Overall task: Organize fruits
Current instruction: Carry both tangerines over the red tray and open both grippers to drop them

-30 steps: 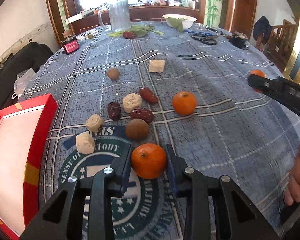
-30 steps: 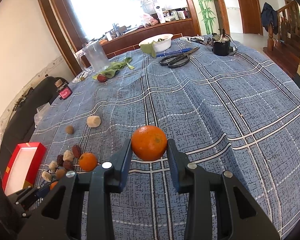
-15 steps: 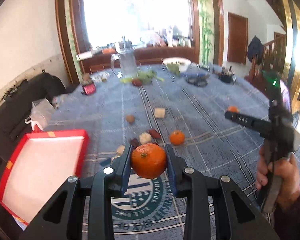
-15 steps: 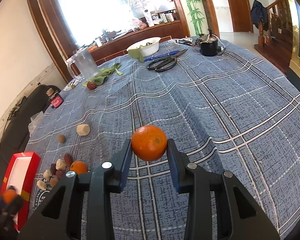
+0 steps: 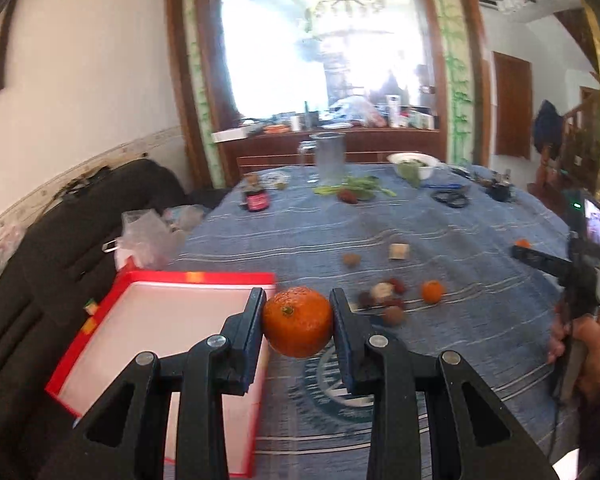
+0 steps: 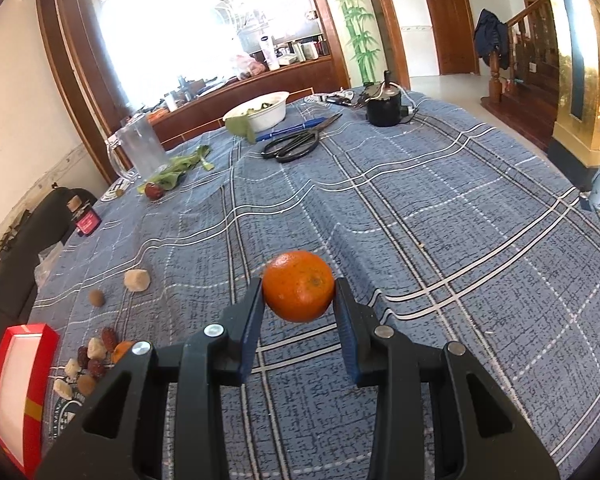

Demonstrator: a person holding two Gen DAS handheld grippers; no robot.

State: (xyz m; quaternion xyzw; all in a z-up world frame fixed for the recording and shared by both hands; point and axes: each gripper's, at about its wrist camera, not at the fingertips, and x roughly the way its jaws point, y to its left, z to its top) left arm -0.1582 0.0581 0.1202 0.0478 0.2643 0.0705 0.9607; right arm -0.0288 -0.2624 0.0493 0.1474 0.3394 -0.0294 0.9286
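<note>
Left tool point(image 5: 298, 322) pinching a round orange tangerine point(image 5: 298, 320) mid-girth, lifted off the bench point(image 5: 480, 320), beside the near corner of the shallow red cardboard box point(image 5: 188, 278) down-left; probably bound there. Right tool point(image 6: 299, 290) likewise clamps a second orange tangerine point(image 6: 299, 285), raised, box far to its left. Loose mixed fruit pile point(image 5: 388, 300) lies ahead-right of left tool.

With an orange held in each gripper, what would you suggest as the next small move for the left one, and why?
Probably ease the left gripper a little further left, over the red box. Its orange is clamped and lifted, hanging by the box's right wall, and the box's pale floor shows bare there.
</note>
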